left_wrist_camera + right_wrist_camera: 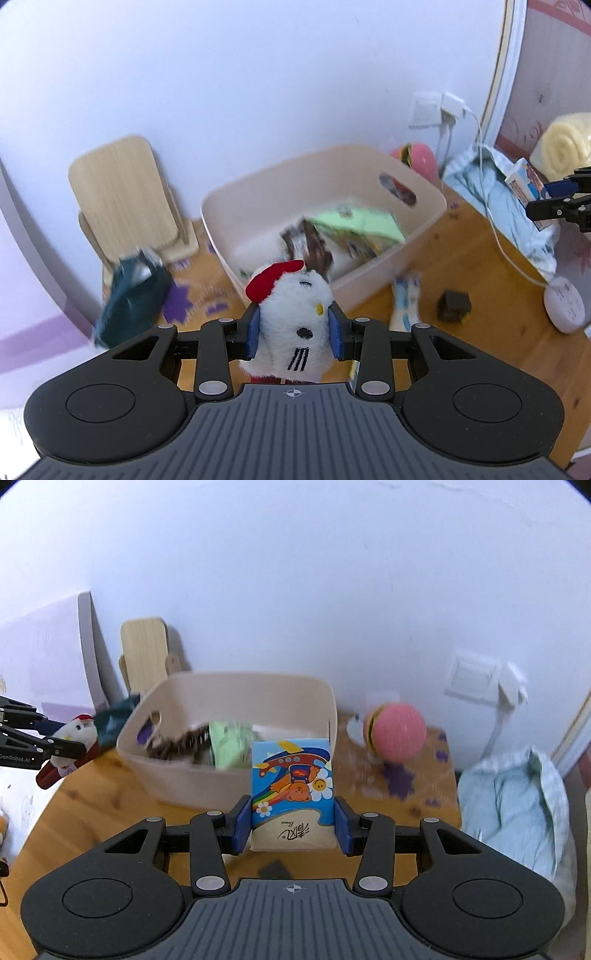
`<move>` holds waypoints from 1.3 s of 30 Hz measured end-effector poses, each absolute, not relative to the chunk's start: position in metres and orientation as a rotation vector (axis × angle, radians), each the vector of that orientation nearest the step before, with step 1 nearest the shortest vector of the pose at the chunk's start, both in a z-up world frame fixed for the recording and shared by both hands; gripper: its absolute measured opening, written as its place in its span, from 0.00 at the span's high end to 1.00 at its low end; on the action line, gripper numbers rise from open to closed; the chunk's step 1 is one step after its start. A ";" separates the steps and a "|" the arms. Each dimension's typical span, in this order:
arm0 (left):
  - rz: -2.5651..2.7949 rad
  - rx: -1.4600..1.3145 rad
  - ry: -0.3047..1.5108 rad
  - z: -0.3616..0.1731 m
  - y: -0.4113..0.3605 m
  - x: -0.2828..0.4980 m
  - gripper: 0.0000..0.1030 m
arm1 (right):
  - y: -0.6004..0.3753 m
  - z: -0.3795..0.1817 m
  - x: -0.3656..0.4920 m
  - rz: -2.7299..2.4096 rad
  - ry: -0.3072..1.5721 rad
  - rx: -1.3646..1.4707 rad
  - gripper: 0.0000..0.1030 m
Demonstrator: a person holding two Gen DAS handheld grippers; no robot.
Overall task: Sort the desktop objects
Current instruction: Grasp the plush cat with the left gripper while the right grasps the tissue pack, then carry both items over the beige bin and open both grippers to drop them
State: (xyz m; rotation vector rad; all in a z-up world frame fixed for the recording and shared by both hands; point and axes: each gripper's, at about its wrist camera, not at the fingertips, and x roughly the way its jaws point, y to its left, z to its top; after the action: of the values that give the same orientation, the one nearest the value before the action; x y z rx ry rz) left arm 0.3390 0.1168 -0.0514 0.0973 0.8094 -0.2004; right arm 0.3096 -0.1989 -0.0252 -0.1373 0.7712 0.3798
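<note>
My left gripper (294, 330) is shut on a white plush toy (293, 317) with a red cap, held above the wooden table (476, 258) in front of the beige bin (424, 221). My right gripper (291, 821) is shut on a tissue pack (291, 794) printed with a cartoon bear and plane, just short of the beige bin (184, 775). The bin holds a green packet (229, 742) and dark items. In the right wrist view the left gripper (79, 751) with the plush toy (75, 733) shows at far left; in the left wrist view the tissue pack (524, 181) shows at far right.
A pink ball toy (399, 734) sits right of the bin near the wall. A light blue cloth bundle (517, 805) lies at the table's right end. A dark green pouch (133, 299), a small brown block (453, 305), a white round device (565, 304) and a wooden stand (125, 192) are around.
</note>
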 end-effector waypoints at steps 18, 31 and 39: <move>-0.171 0.031 0.783 -0.047 0.110 0.442 0.64 | -0.154 -0.022 0.401 0.402 0.712 -0.163 0.59; -0.050 0.015 0.939 -0.112 0.093 0.491 0.64 | -0.105 -0.078 0.463 0.394 0.834 -0.138 0.59; -0.018 0.039 0.967 -0.131 0.084 0.494 0.61 | -0.090 -0.120 0.469 0.380 0.949 -0.138 0.59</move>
State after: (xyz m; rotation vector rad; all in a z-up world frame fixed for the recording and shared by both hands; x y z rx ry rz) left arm 0.4942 0.0838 -0.1313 0.0390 0.9670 -0.0184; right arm 0.4693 -0.0898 -0.1197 -0.1381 0.9493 0.3797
